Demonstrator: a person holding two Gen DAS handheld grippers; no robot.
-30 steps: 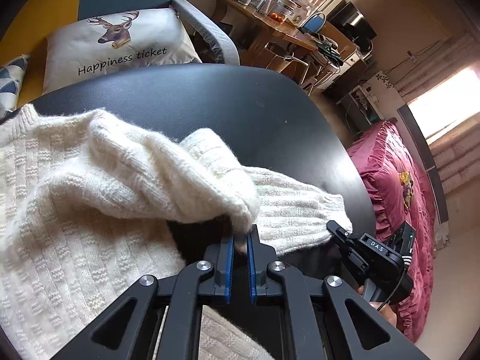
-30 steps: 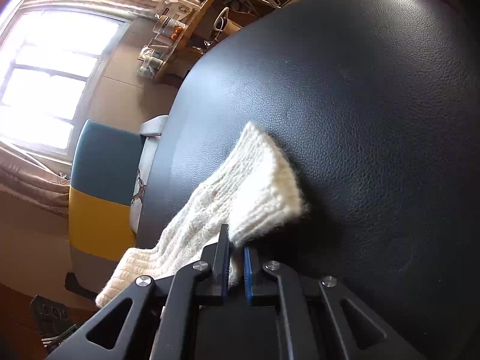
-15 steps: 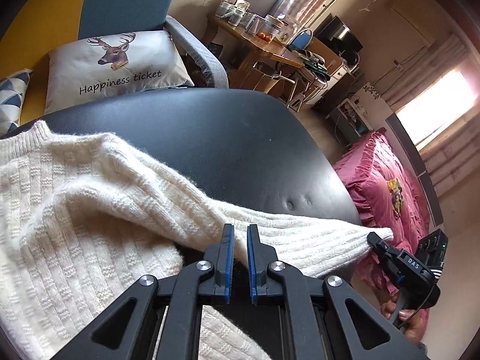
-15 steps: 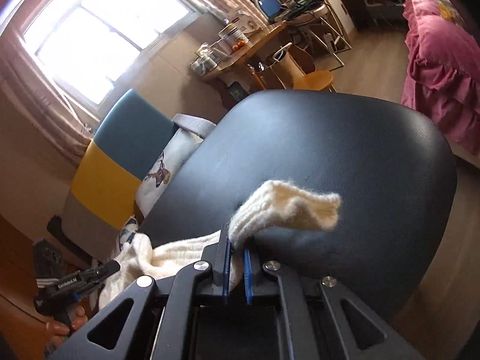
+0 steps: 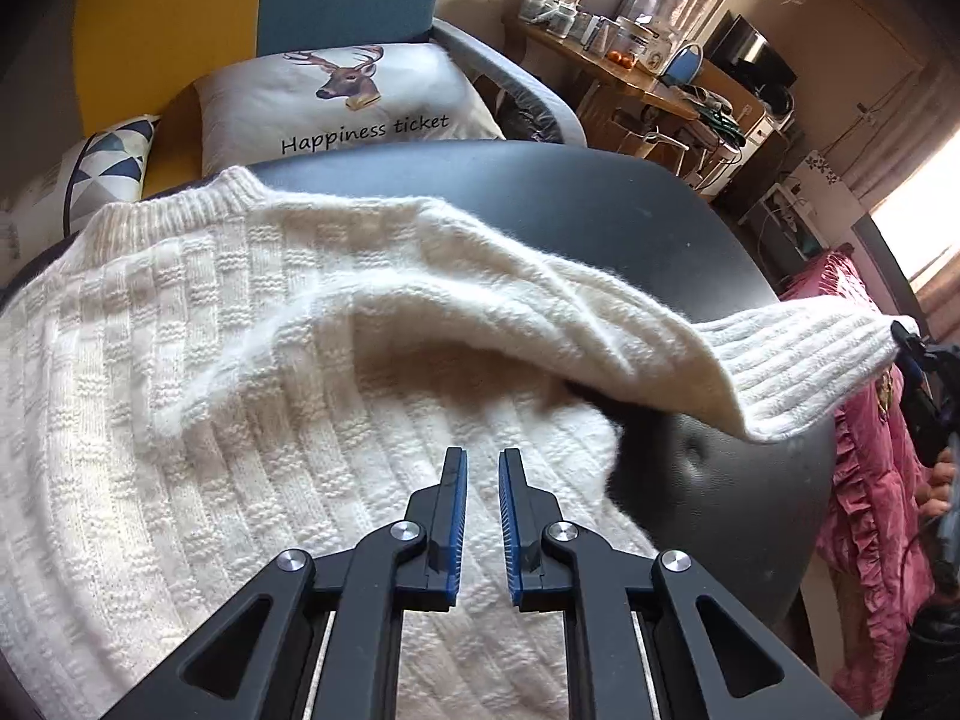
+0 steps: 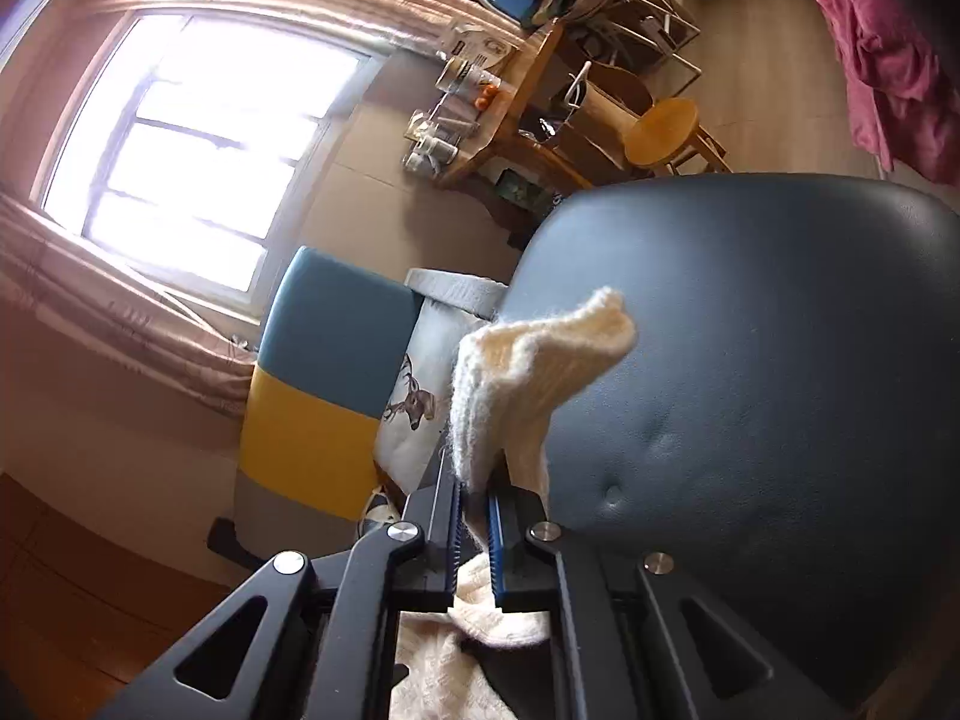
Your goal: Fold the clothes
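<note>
A cream knitted sweater [image 5: 180,360] lies spread on a black padded seat [image 5: 600,210]. One sleeve [image 5: 600,312] is stretched out to the right above the seat, its ribbed cuff [image 5: 810,366] lifted off the surface. In the left wrist view my right gripper [image 5: 909,354] pinches the cuff's far end. The right wrist view shows the right gripper [image 6: 474,480] shut on the cuff [image 6: 528,372], which stands up past the fingertips. My left gripper [image 5: 483,456] hovers over the sweater's body, its fingers a narrow gap apart with nothing between them.
Behind the seat stands a blue and yellow chair [image 5: 240,18] with a deer-print pillow [image 5: 348,102]. A cluttered wooden table [image 5: 606,72] and a round stool [image 6: 660,132] are farther back. Pink bedding [image 5: 864,480] hangs at the right, next to a person's hand [image 5: 939,480].
The left gripper has let go of the sweater fold and pulled back over the body. The right gripper has drawn the sleeve out to the right and raised the cuff.
</note>
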